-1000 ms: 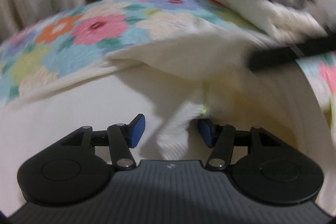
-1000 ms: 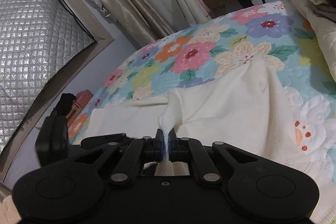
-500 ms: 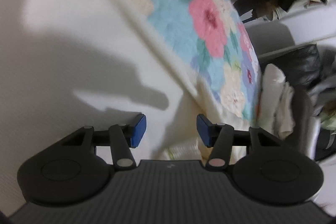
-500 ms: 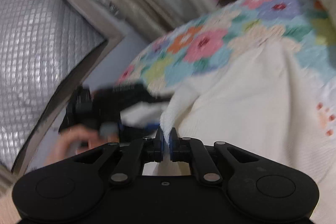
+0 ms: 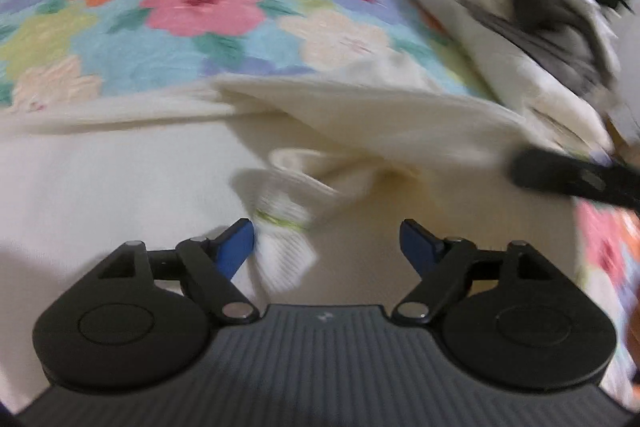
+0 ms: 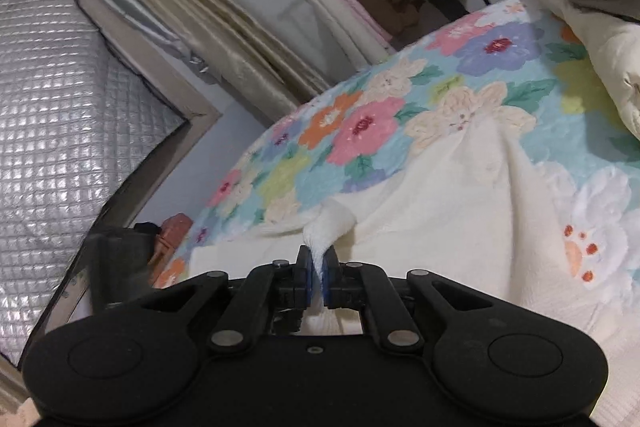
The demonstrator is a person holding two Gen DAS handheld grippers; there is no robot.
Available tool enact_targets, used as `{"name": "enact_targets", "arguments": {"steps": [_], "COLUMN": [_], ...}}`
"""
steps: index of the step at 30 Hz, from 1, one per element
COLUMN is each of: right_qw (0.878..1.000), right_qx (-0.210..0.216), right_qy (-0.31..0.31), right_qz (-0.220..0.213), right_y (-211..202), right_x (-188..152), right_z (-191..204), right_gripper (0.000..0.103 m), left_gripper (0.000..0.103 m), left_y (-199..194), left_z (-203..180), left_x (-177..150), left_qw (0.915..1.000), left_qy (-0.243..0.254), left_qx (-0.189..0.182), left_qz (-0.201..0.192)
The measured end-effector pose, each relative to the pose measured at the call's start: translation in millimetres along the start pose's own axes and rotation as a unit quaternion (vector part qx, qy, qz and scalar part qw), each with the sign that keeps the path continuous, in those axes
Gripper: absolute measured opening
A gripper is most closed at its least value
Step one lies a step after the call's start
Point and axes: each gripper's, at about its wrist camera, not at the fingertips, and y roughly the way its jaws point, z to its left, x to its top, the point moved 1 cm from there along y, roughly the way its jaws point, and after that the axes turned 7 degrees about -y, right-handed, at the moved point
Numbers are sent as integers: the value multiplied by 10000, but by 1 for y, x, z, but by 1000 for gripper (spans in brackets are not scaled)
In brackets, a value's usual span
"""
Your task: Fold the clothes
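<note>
A cream garment [image 6: 460,211] is spread on the floral bed [image 6: 360,115]. A pinch of it is clamped by the right gripper [image 6: 316,279]. The left gripper [image 5: 326,241] is opening beside a ribbed cuff [image 5: 280,247]; the cuff should be centred between the fingers before closing.

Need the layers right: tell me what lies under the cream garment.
Under the cream garment lies the floral bedspread, showing past its edges. Anything beneath its middle is covered.
</note>
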Motion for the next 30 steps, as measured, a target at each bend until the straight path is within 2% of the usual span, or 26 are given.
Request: {"name": "enact_targets", "arguments": {"steps": [2, 3, 4, 5, 7, 10, 12, 14, 16, 20, 22, 23, 24, 26, 27, 28, 29, 30], "right_qw": [9999, 9999, 9998, 9996, 9990, 9970, 9971, 9985, 9991, 9957, 9930, 9931, 9931, 9932, 9930, 9922, 9912, 9889], "right_qx": [108, 155, 202, 206, 214, 265, 249, 81, -154, -865, -1096, -1050, -1001, -844, -802, -907, -1015, -1198], "right_qy": [-38, -36, -35, -42, -58, -117, -115, -66, 23, 180, 200, 229, 259, 113, 0, -51, -100, -7], "right_qz": [14, 46, 78, 176, 376, 718, 707, 536, 399, 294, 386, 470, 555, 795, 873, 859, 844, 883], "right_y": [0, 2, 4, 6, 12, 16, 10, -1, -10, -17, -8, -1, 7, 27, 37, 46, 56, 65], "right_x": [0, -1, -1, -2, -4, -3, 3, 12, 21, 40, 48, 50, 52, 55, 57, 57, 57, 57], "right_z": [2, 2, 2, 2, 0, -4, -10, -21, -35, -70, -85, -90, -94, -93, -91, -90, -89, -95], "right_gripper": [8, 8, 8, 8, 12, 20, 37, 45, 45, 45, 46, 46, 46, 46, 46, 46, 48, 58], "left_gripper": [65, 56, 53, 53, 52, 53, 55, 57, 60, 65, 69, 68, 64, 43, 21, 4, 4, 3], "left_y": [9, 13, 13, 11, 6, -10, -18, -22, -21, -11, 4, 13, 21, 36, 44, 51, 56, 59], "left_z": [14, 24, 35, 45, 65, 79, 81, 82, 86, 91, 90, 88, 85, 80, 80, 80, 80, 80], "left_x": [9, 16, 21, 25, 29, 33, 37, 38, 39, 40, 45, 48, 53, 62, 64, 67, 71, 74], "left_qw": [9986, 9964, 9929, 9875, 9705, 9583, 9614, 9609, 9547, 9356, 9330, 9326, 9372, 9453, 9459, 9463, 9470, 9498], "left_qy": [-398, -741, -1129, -1538, -2368, -2765, -2628, -2625, -2789, -3170, -3213, -3225, -3115, -2945, -2949, -2956, -2942, -2874], "left_qx": [309, 356, 272, 174, -61, -41, -203, -394, -747, -1364, -1499, -1537, -1510, -1366, -1329, -1296, -1275, -1208], "left_qz": [-148, -200, -249, -310, -441, -726, -796, -788, -723, -750, -615, -523, -430, -313, -256, -199, -197, -240]}}
